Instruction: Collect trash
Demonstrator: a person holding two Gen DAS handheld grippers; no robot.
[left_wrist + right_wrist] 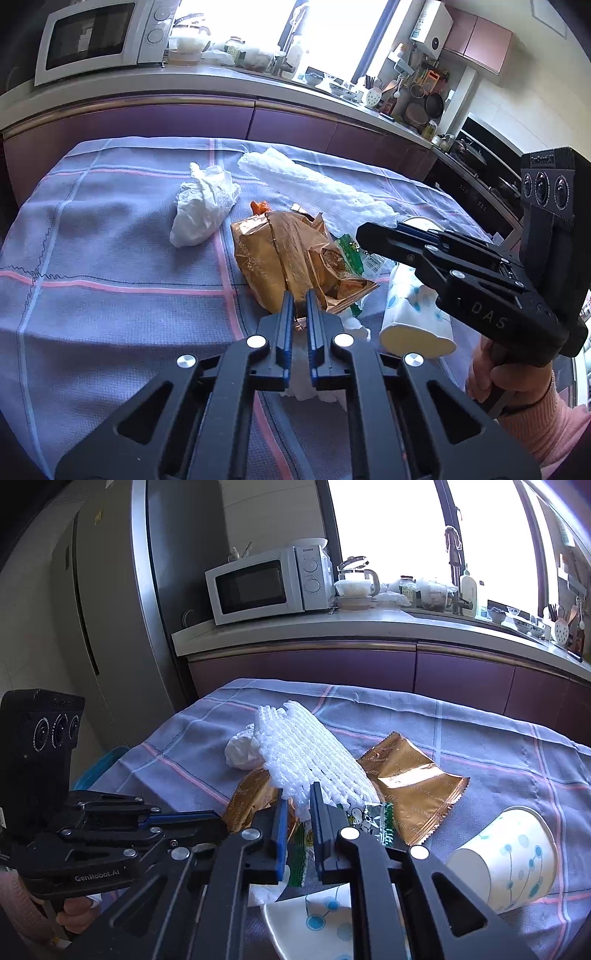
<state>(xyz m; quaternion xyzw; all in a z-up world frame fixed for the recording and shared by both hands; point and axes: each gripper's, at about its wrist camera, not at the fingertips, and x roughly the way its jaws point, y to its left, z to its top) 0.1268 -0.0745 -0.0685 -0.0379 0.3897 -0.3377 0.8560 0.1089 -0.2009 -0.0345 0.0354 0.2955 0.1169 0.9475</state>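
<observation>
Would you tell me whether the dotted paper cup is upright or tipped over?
Tipped over: the white blue-dotted paper cup lies on its side on the checked tablecloth, base toward the camera.

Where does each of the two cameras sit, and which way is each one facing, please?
Left wrist view: sits on the left gripper, facing the window counter across the gold wrapper; its own fingers, the right gripper and the right hand show.
Right wrist view: sits on the right gripper, facing the microwave over the foam net; its own fingers and the left gripper show.
Shared: the checked cloth, wrapper, foam net, crumpled tissue and a paper cup.
</observation>
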